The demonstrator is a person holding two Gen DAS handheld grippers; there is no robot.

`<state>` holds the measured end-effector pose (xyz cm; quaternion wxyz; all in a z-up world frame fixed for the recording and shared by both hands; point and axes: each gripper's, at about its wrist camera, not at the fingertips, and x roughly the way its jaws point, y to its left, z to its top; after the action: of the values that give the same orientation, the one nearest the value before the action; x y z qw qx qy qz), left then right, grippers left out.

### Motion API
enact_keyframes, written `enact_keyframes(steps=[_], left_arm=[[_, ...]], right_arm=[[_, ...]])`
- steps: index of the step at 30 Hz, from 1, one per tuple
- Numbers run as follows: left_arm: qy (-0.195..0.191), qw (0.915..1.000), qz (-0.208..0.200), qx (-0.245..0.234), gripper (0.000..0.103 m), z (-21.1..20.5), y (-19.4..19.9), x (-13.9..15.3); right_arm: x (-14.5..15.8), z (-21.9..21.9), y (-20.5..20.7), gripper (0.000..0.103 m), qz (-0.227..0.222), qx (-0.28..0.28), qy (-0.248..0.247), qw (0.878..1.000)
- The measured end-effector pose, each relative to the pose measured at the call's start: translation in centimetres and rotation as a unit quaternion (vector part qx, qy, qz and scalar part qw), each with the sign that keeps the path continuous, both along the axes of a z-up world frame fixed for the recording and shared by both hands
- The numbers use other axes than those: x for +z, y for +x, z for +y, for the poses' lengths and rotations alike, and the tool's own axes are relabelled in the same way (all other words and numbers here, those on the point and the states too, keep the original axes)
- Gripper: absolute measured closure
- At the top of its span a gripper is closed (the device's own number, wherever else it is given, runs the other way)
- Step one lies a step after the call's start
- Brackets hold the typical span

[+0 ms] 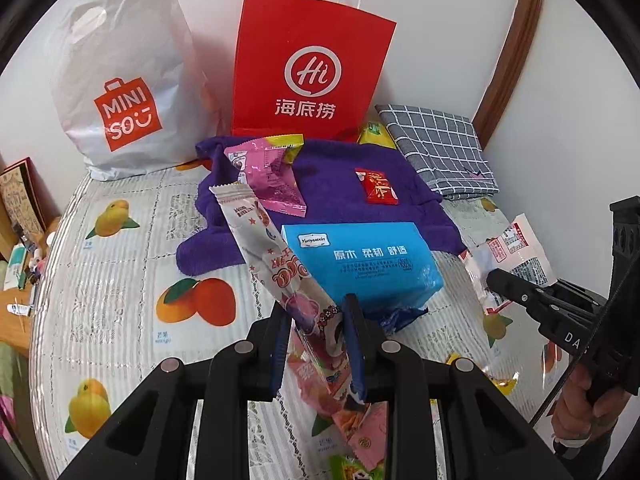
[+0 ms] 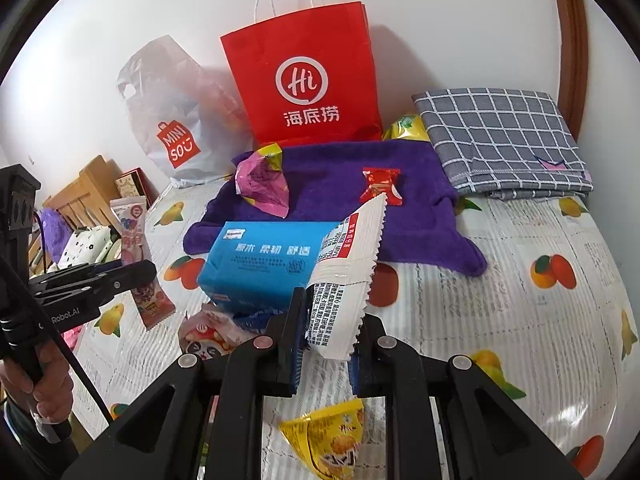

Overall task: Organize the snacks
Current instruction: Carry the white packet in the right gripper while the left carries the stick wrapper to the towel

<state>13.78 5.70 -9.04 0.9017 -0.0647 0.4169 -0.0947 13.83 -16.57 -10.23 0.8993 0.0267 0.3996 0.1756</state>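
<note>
My left gripper point(image 1: 316, 306) is shut on a long pink-and-white stick packet point(image 1: 260, 240), which stands up tilted above the fruit-print table point(image 1: 120, 280). In the right wrist view the same gripper point(image 2: 150, 270) shows at the left with that packet point(image 2: 134, 232). My right gripper point(image 2: 330, 312) is shut on a white packet with red print point(image 2: 352, 252), lifted off the table. It appears at the right of the left wrist view too point(image 1: 494, 278). A pink packet point(image 1: 268, 176) and a small red candy packet point(image 1: 378, 186) lie on a purple towel point(image 1: 336, 168).
A red paper bag point(image 1: 308, 72) and a white plastic bag point(image 1: 124, 88) stand against the back wall. A blue tissue pack point(image 1: 368, 264) lies before the towel, a grey checked cloth point(image 1: 440, 148) at the back right. A yellow packet point(image 2: 332, 440) and a panda packet point(image 2: 204, 340) lie near me.
</note>
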Motion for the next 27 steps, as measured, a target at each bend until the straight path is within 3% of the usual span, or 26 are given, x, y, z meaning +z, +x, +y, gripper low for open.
enact_keyframes(steps=[27], left_arm=[[-0.003, 0.9998, 0.017, 0.008, 0.078, 0.6, 5.5, 0.7]], right_arm=[[1.7, 1.2, 4.5, 0.085, -0.006, 0.006, 0.000, 1.000]])
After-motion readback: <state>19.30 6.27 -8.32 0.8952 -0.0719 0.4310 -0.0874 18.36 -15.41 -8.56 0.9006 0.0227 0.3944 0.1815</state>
